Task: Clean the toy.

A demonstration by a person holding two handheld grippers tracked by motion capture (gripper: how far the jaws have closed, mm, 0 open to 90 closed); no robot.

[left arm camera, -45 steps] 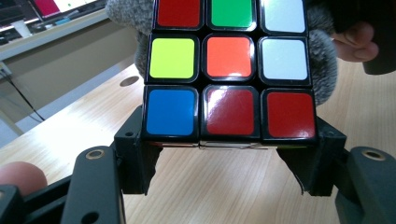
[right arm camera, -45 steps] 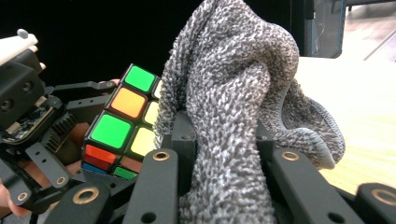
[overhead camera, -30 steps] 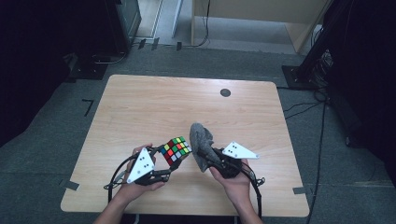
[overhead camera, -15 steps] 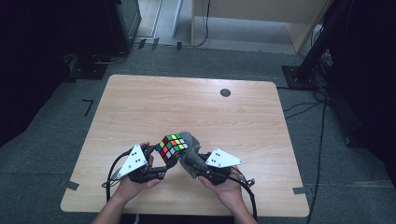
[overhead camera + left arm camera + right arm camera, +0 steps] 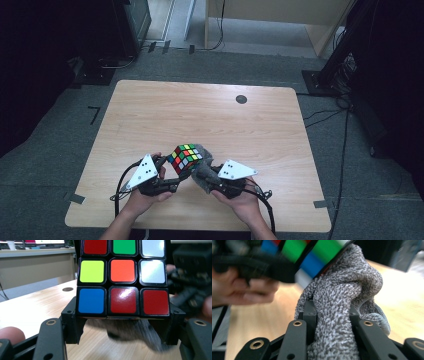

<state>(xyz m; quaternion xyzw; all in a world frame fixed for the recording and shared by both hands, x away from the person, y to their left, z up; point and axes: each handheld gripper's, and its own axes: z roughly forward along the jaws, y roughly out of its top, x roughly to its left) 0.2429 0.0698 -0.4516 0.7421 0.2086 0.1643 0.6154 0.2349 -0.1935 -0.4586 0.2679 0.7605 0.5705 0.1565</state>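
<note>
Pale wood grain is seen across the table (image 5: 210, 120), whose top carries a small dark round hole (image 5: 241, 99) near the far edge. Grey carpet (image 5: 60, 150) is laid around it, a strip of dark tape (image 5: 93, 114) is stuck to the floor at the left, and cables (image 5: 345, 150) are trailed along the right side. Dark equipment (image 5: 132, 25) and a light wooden cabinet (image 5: 280, 12) are set beyond the far edge.

Near the front edge, a colour cube (image 5: 184, 158) is pinched in the left gripper (image 5: 175, 175); in the left gripper view the cube (image 5: 122, 277) is clamped between the two black jaws, lifted off the wood. A grey cloth (image 5: 202, 172) is gripped by the right gripper (image 5: 210, 181), its jaws pressed together on the bunched terry (image 5: 337, 315), and the cloth is laid against the cube's right side and underside. Both hands (image 5: 145, 200) are kept close to the near edge.

Most of the tabletop behind and beside the grippers is left bare, so wide room is offered toward the far edge and both side edges, while little is left toward the front.
</note>
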